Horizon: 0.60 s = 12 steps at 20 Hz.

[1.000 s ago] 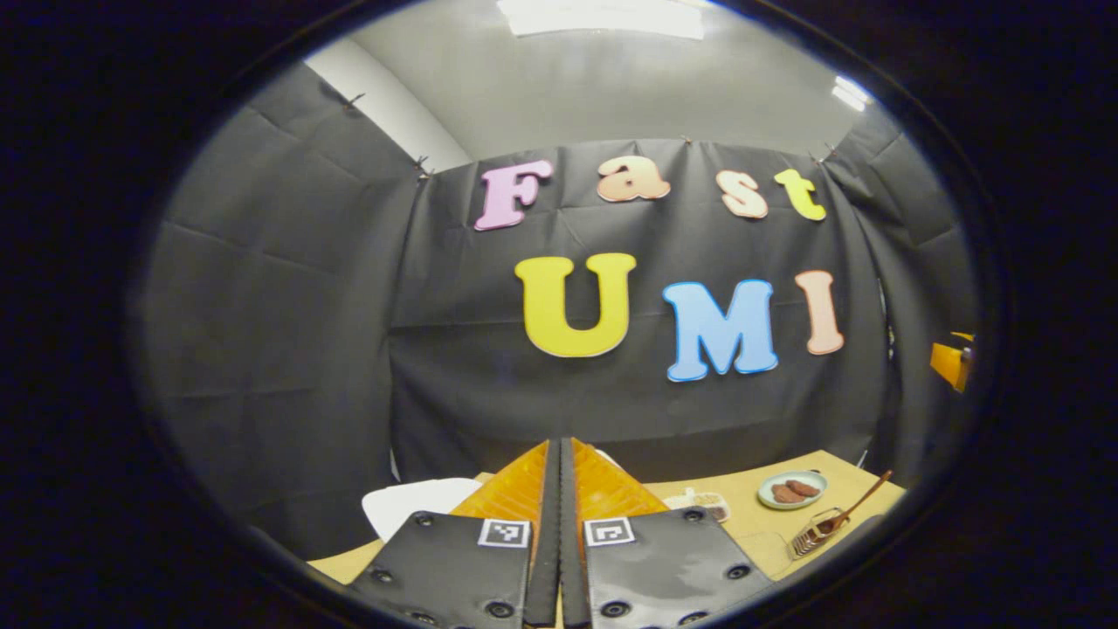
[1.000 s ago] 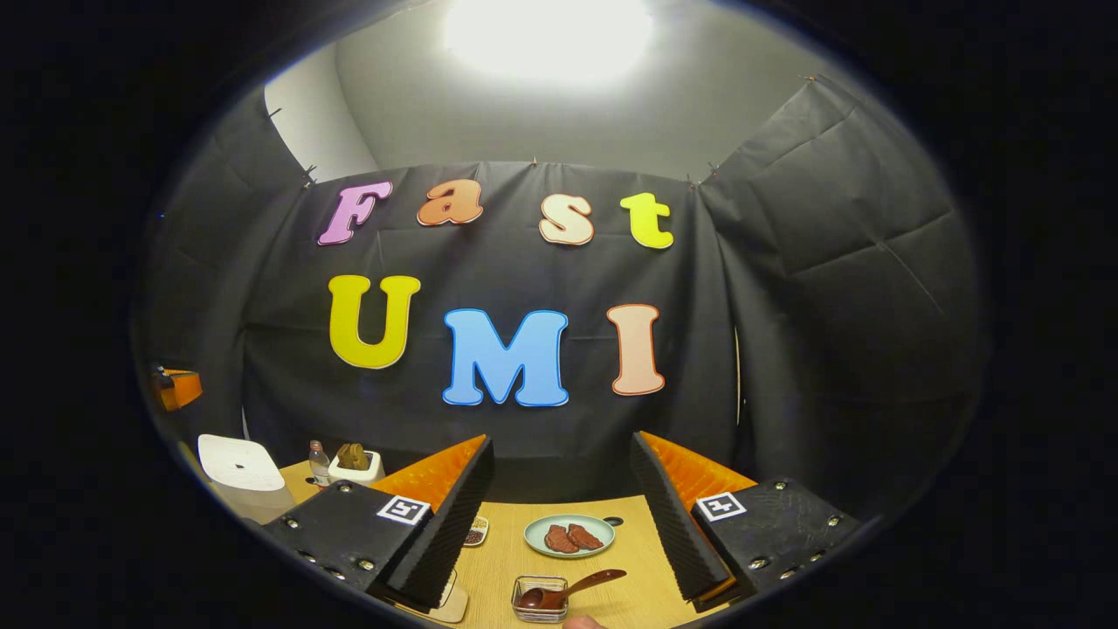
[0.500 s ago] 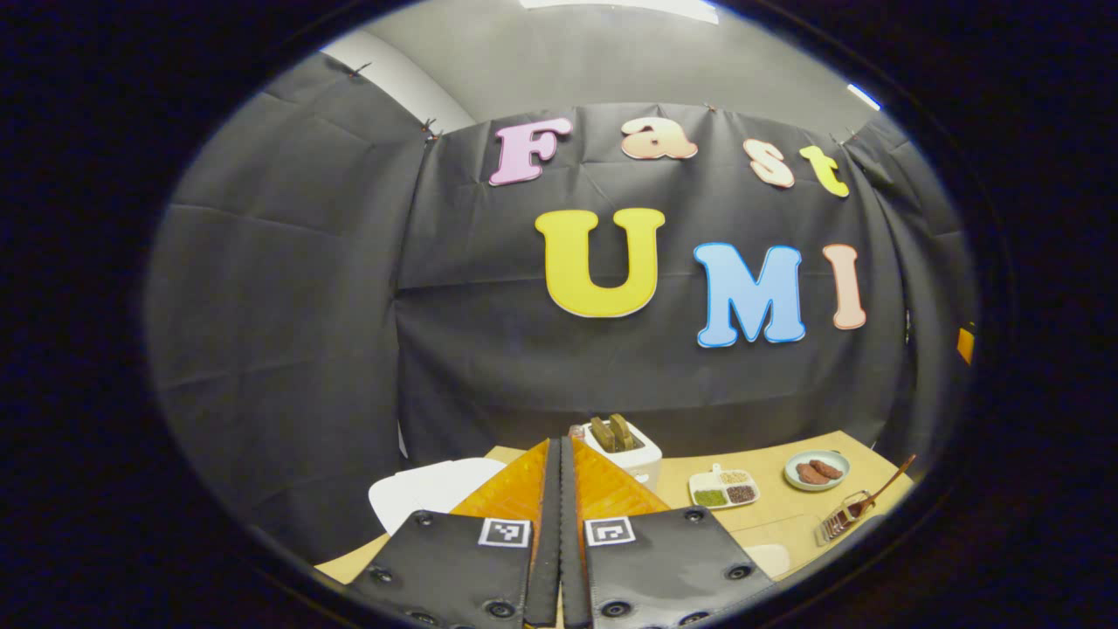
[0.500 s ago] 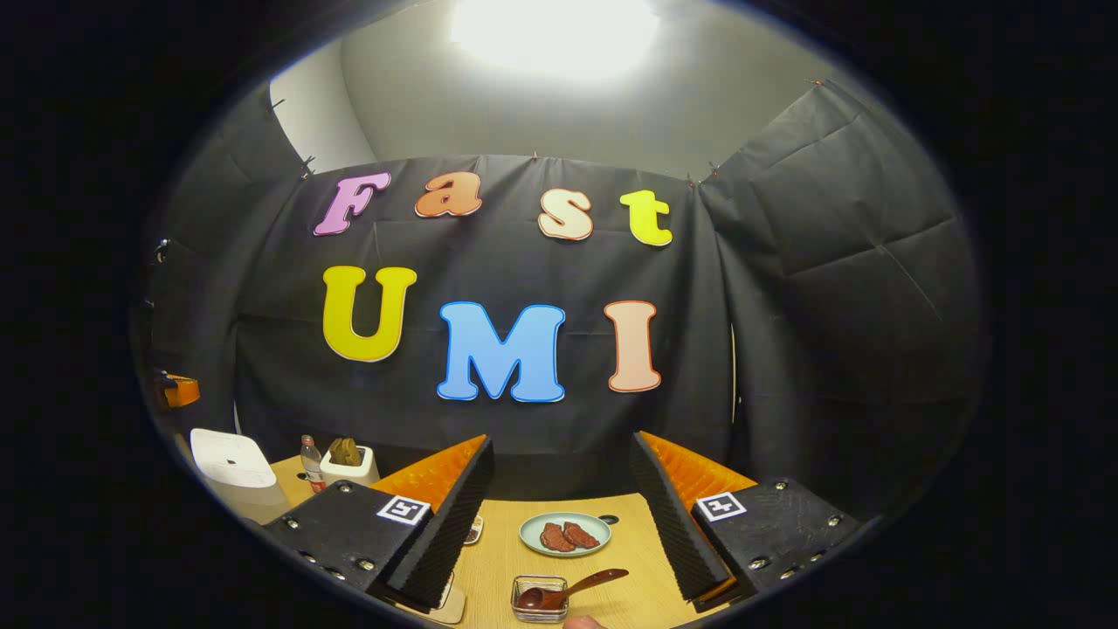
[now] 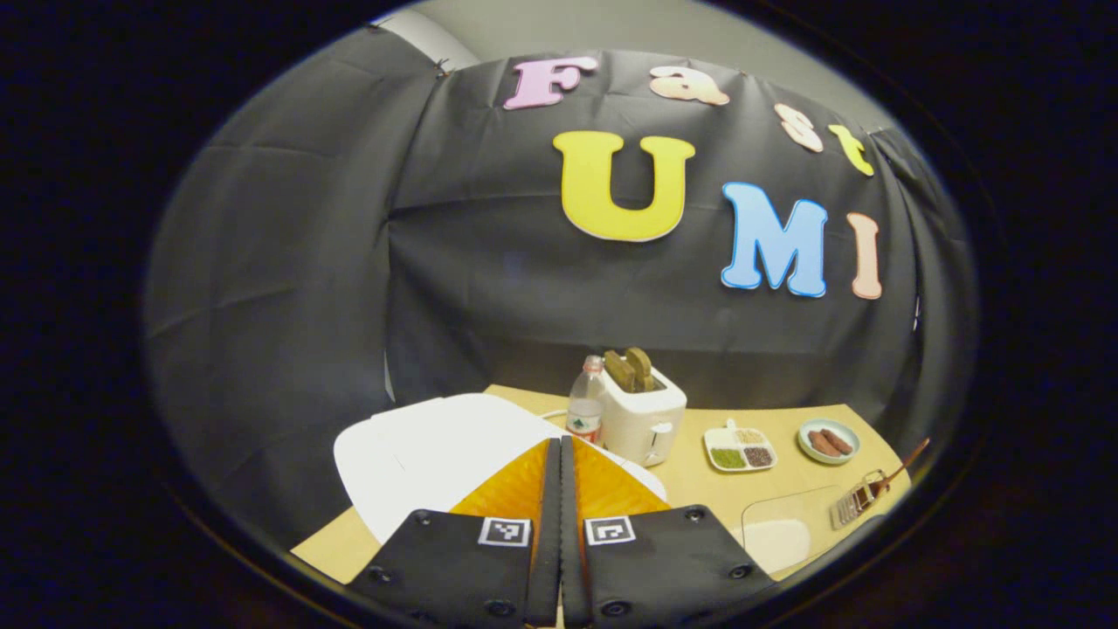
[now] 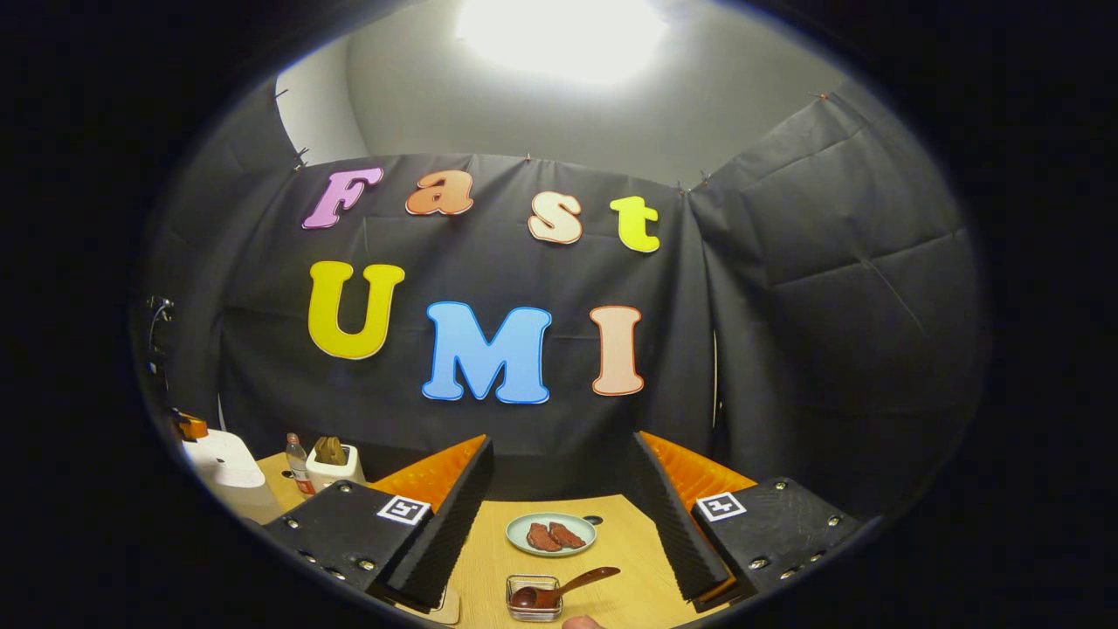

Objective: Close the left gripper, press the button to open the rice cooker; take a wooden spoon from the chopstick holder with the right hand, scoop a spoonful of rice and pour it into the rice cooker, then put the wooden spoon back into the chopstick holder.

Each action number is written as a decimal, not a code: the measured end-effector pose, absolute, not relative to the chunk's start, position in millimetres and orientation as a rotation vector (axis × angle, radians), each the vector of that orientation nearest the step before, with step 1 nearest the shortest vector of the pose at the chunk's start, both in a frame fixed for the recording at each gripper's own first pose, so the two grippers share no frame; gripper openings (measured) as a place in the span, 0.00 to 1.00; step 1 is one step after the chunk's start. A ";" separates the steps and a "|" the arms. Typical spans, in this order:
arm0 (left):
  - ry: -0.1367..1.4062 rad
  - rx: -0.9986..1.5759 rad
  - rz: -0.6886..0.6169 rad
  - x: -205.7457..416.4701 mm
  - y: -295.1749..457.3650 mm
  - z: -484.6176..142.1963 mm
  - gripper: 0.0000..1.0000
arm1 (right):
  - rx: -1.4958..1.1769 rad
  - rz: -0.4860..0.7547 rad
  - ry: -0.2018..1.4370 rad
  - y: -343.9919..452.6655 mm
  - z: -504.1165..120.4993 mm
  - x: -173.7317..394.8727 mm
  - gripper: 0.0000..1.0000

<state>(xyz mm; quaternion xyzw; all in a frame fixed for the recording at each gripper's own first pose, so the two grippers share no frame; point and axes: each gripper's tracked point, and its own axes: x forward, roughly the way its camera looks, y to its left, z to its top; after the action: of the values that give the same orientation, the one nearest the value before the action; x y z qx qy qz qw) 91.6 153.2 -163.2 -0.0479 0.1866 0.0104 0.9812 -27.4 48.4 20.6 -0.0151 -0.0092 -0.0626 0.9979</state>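
Observation:
The white rice cooker (image 5: 428,450), lid down, lies just beyond and below my left gripper (image 5: 560,444), which is shut with nothing between its fingers. It also stands at the far left as the rice cooker (image 6: 223,467), with a bit of the left gripper (image 6: 188,426) above it. The wooden spoon (image 6: 572,584) rests with its bowl in the small chopstick holder (image 6: 534,599), low on the table between the fingers of my open right gripper (image 6: 561,444). The same wooden spoon (image 5: 895,467) and chopstick holder (image 5: 854,505) sit at the far right. A clear container of rice (image 5: 782,528) stands near them.
A water bottle (image 5: 586,409) and a white toaster (image 5: 645,418) stand behind the cooker. A sectioned dish of grains (image 5: 741,448) and a plate of meat slices (image 5: 828,441) lie to the right on the wooden table (image 5: 699,489). The plate (image 6: 550,535) is beyond the holder.
The left gripper view has tipped downward, bringing the rice cooker, bottle and toaster into sight, with the cooker now close under the shut fingers. The right gripper has barely shifted.

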 end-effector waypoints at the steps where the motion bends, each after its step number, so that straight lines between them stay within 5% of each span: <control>1: 0.398 -0.100 0.024 93.3 154.3 -176.5 0.09 | -0.036 -0.127 -0.017 50.4 19.4 -27.9 0.95; 12: 0.452 -0.091 0.040 96.2 162.4 -220.6 0.10 | -0.065 -0.132 -0.006 66.8 16.7 -28.9 0.95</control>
<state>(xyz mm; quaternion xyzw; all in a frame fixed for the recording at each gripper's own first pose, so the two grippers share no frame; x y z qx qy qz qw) 96.2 162.4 -220.6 -0.0451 0.2239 0.0199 0.9734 -28.9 66.8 16.7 -0.0326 -0.0031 -0.0661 0.9973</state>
